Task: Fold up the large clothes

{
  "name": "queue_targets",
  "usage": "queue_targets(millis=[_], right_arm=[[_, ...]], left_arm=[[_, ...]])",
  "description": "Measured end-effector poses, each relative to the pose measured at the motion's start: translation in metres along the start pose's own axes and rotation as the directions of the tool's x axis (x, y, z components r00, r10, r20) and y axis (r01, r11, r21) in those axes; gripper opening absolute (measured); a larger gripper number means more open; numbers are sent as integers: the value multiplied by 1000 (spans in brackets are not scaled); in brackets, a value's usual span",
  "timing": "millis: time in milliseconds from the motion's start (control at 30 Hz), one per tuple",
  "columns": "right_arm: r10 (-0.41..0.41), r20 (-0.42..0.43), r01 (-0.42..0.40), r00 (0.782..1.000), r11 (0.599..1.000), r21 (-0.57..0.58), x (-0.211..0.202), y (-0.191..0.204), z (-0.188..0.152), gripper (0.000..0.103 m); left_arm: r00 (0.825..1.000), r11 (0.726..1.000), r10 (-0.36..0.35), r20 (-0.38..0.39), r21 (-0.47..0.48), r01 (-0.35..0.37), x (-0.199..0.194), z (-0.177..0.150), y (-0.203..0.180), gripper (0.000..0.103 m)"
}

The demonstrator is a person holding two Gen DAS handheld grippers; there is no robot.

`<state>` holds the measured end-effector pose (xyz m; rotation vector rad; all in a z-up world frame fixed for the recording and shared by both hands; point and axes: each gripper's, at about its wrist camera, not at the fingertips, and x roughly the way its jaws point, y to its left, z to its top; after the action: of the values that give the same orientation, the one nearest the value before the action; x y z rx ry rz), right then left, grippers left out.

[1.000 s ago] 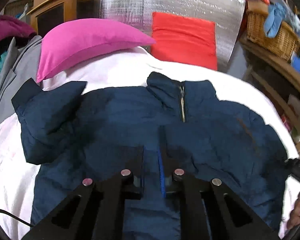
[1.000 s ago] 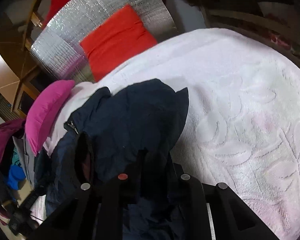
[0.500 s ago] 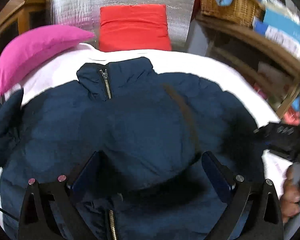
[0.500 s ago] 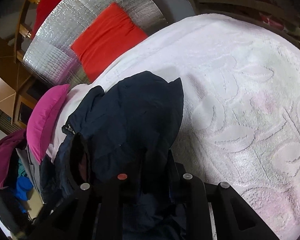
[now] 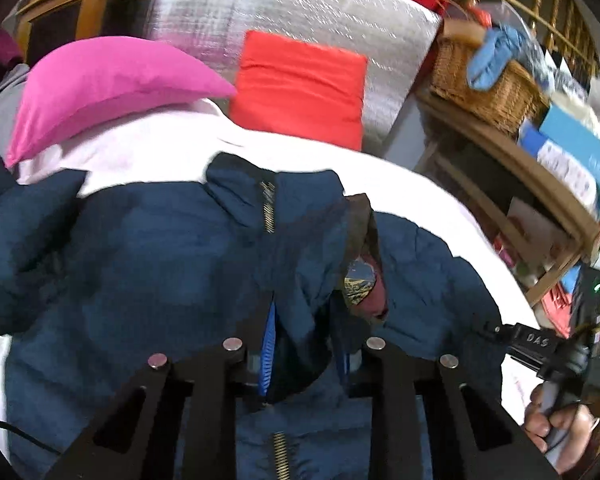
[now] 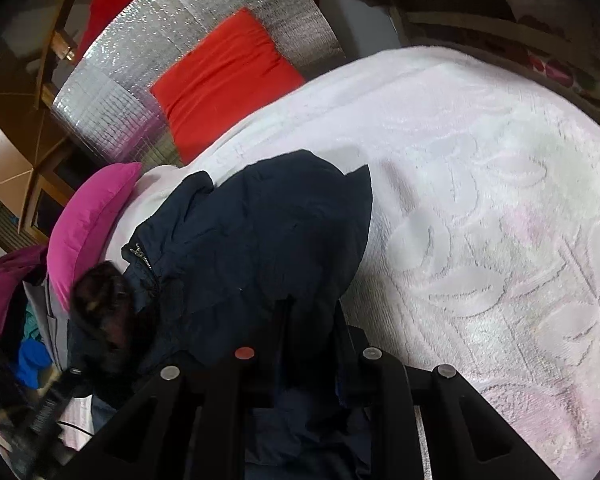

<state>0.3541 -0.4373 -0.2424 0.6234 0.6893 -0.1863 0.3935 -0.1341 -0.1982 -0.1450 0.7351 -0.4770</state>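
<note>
A navy puffer jacket (image 5: 148,264) lies spread on a white bedspread (image 5: 148,148), zip and collar (image 5: 268,196) pointing away. My left gripper (image 5: 304,344) is shut on a bunch of the jacket's front fabric and lifts it, showing a patterned lining (image 5: 360,284). In the right wrist view the jacket (image 6: 260,240) lies at the left on the bedspread (image 6: 480,220). My right gripper (image 6: 312,320) is shut on the jacket's edge near the right side. The right gripper also shows at the left wrist view's right edge (image 5: 540,344).
A pink pillow (image 5: 100,88) and a red cushion (image 5: 300,88) lie at the bed's head against a silver foil panel (image 5: 300,8). A shelf with a wicker basket (image 5: 484,88) and boxes stands right of the bed. Clothes pile at the left (image 6: 16,300).
My left gripper, open over the jacket half a second ago, has shut on the front fabric and raised it. My right gripper keeps its hold and has shifted little.
</note>
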Motion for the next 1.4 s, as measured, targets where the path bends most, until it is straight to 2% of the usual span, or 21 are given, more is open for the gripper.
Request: queue_targets(millis=[100,233,300,367,567,700,733,800,833,867,900,933,1033,1100,1167,1233,1267,1300,1333,1400], right_arm=[[-5,28,6,1000,1000,-16,-5,2,0,21],[-13,41,14,999,1000,-15,-7,4,0,21],[-21,51,22,998,1000,-18,-8,4,0,20],[-25,58,26,998,1000,-11,-9,3,1,20],[-44,46,43,998,999,20,-4,-4,3,20],[-30,11,29,999,998,60,1,-8,5,25],[-18,3,18,1000,998,67,1,-8,5,33],[4,1,-5,1000,997,74,2,-7,4,57],[4,3,-5,1000,998,68,4,-5,3,57],[-7,3,7,1000,999,51,5,-2,1,54],[-39,-1,39,999,999,13,8,3,0,40],[-82,-5,82,997,996,-21,11,7,-2,35],[-127,-3,126,992,991,-54,12,12,-3,35],[-146,17,147,989,987,-60,5,14,0,35],[-144,100,148,985,988,-44,-15,16,4,35],[-135,193,148,972,988,-54,-35,21,7,39],[-108,248,128,963,989,-68,-47,25,6,44],[-74,279,101,957,992,-82,-54,28,4,45],[-30,290,63,956,993,-103,-58,33,2,45],[73,235,-39,969,988,-147,-56,43,-3,45]], left_arm=[[1000,999,13,16,-33,-13,-17,5,23,30],[997,995,67,38,-78,-64,-35,8,59,36],[993,991,111,39,-86,-107,-39,8,71,50],[987,983,155,41,-104,-150,-45,8,87,60],[981,964,193,7,-190,-188,-53,3,129,61],[980,954,197,15,-232,-188,-59,2,145,63],[982,953,190,20,-246,-179,-59,1,147,64],[985,957,172,10,-239,-165,-56,0,145,65],[984,959,179,4,-223,-173,-52,-1,140,65],[980,961,197,-8,-194,-195,-46,-3,134,65],[975,960,221,-32,-169,-223,-39,-6,129,65],[964,955,253,-78,-140,-261,-28,-8,125,65],[918,943,301,-259,-62,-327,16,-24,122,65],[911,940,310,-272,-59,-337,23,-27,123,65],[918,944,295,-264,-70,-323,14,-21,121,65],[950,959,237,-203,-110,-263,-8,-11,120,65],[966,966,200,-162,-132,-222,-22,-6,121,65],[980,972,160,-121,-151,-178,-36,-2,124,67],[993,977,108,-53,-181,-116,-55,4,130,69],[993,967,102,52,-238,-87,-83,12,147,84]])
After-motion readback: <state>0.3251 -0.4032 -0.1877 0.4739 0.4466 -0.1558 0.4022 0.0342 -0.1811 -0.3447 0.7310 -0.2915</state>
